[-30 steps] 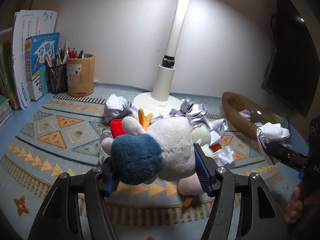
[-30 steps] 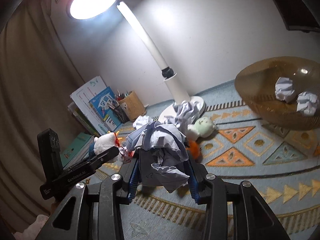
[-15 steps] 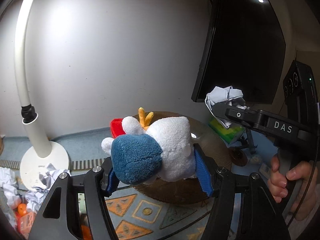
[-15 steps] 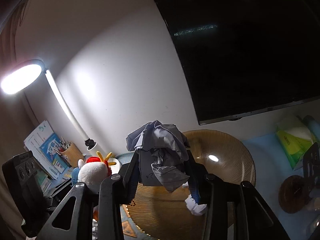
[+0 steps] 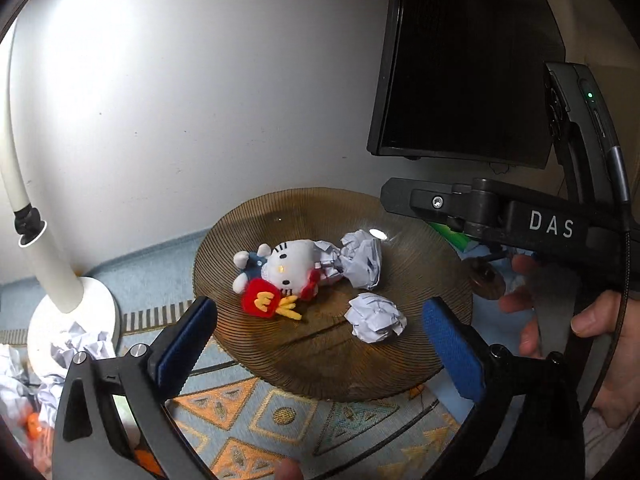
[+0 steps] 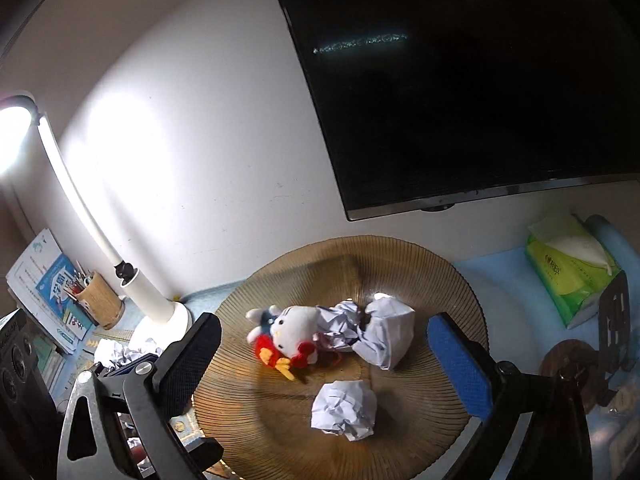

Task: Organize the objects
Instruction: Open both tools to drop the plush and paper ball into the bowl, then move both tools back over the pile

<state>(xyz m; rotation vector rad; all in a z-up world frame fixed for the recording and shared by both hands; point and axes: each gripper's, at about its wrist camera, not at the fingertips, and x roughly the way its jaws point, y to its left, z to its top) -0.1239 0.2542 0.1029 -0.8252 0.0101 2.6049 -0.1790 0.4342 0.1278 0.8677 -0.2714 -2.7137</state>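
A white cat plush toy (image 5: 280, 276) with a red pouch lies in the round brown ribbed basket (image 5: 420, 356), also in the right wrist view (image 6: 298, 330). Crumpled paper balls (image 5: 362, 258) (image 5: 374, 318) lie beside it in the basket (image 6: 436, 276); the right wrist view shows them too (image 6: 384, 336) (image 6: 344, 410). My left gripper (image 5: 320, 344) is open and empty above the basket's near rim. My right gripper (image 6: 324, 360) is open and empty over the basket; its body (image 5: 520, 216) shows at the right of the left wrist view.
A white desk lamp (image 5: 60, 288) stands left of the basket, with more crumpled paper (image 5: 76, 348) at its base. A dark monitor (image 6: 460, 80) hangs behind. A green tissue pack (image 6: 568, 268) lies right. Books and a pen cup (image 6: 98, 300) stand far left on the patterned mat (image 5: 280, 412).
Both grippers opened over the basket. The plush toy left my left gripper and the crumpled paper left my right gripper; both now lie in the basket.
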